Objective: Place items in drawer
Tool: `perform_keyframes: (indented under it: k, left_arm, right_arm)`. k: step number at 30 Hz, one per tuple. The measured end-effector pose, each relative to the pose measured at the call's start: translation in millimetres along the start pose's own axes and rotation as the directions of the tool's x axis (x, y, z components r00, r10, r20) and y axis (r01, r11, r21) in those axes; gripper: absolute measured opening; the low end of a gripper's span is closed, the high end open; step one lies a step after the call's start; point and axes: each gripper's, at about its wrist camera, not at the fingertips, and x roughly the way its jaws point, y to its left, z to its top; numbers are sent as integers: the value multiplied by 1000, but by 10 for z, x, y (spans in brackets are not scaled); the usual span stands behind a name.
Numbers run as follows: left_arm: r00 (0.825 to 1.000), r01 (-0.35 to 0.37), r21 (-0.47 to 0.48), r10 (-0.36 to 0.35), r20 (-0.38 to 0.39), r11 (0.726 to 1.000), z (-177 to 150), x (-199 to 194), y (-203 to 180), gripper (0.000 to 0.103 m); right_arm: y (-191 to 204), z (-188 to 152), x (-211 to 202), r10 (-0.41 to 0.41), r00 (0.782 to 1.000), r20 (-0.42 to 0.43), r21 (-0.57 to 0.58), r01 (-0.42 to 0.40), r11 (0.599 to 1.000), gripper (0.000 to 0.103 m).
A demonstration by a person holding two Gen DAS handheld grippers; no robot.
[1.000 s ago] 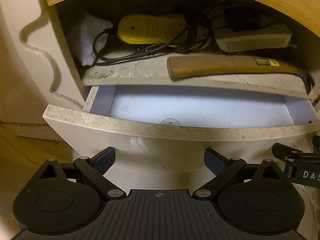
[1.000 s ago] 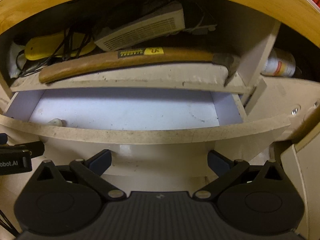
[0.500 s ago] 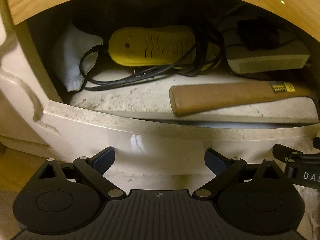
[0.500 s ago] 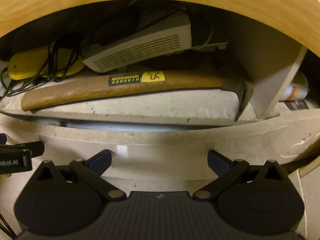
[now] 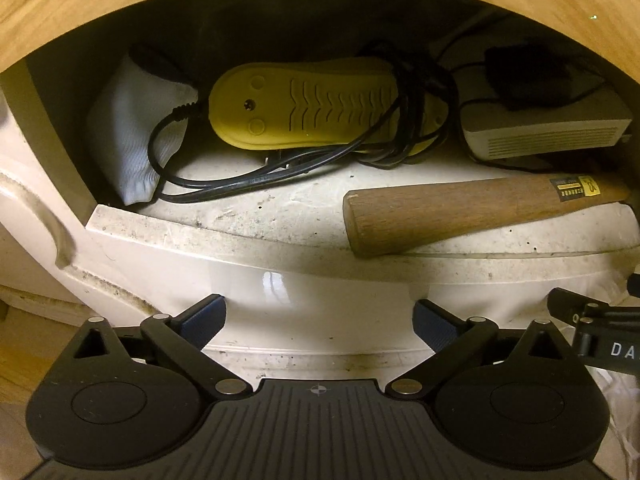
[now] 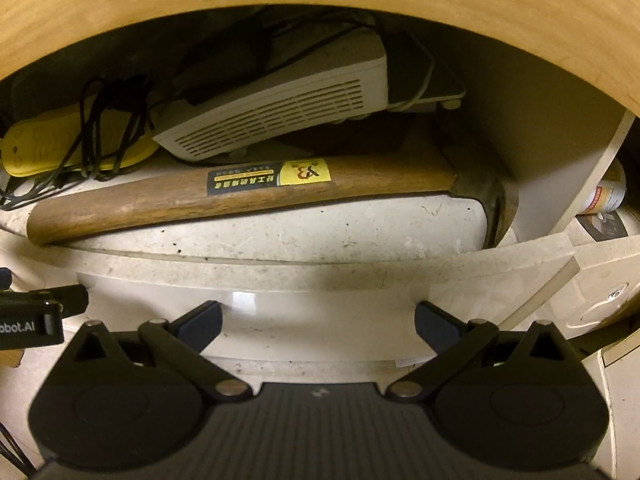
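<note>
Both grippers, left (image 5: 319, 316) and right (image 6: 318, 316), are spread wide before a glossy cream drawer (image 5: 328, 300) front. A wooden-handled hammer (image 6: 240, 196) is seen on the dusty shelf (image 5: 280, 208) at centre frame.

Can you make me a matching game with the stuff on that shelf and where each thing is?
Things:
1. hammer
2. yellow shoe dryer
3. white box with vents
4. white cloth

Places:
A. far left corner
B. front edge of the shelf
C. wrapped in black cord
D. tilted, behind the hammer

Pairs: 1-B, 2-C, 3-D, 4-A
</note>
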Motion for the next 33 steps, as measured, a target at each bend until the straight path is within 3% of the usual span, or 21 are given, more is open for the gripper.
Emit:
perform_keyframes:
  k: [8, 20, 33]
  left_arm:
    - [999, 2, -13, -3, -33, 1000, -46, 35, -2, 103]
    - [999, 2, -21, -3, -45, 1000, -215, -234, 7, 103]
    - [999, 45, -88, -46, -9, 995, -366, -1012, 6, 103]
  right_arm:
    - [1, -7, -33, -2, 1000, 2, -15, 2, 1000, 103]
    - [-60, -104, -256, 3, 1000, -15, -14, -3, 1000, 103]
    - [-127, -252, -940, 16, 1000, 2, -11, -16, 1000, 103]
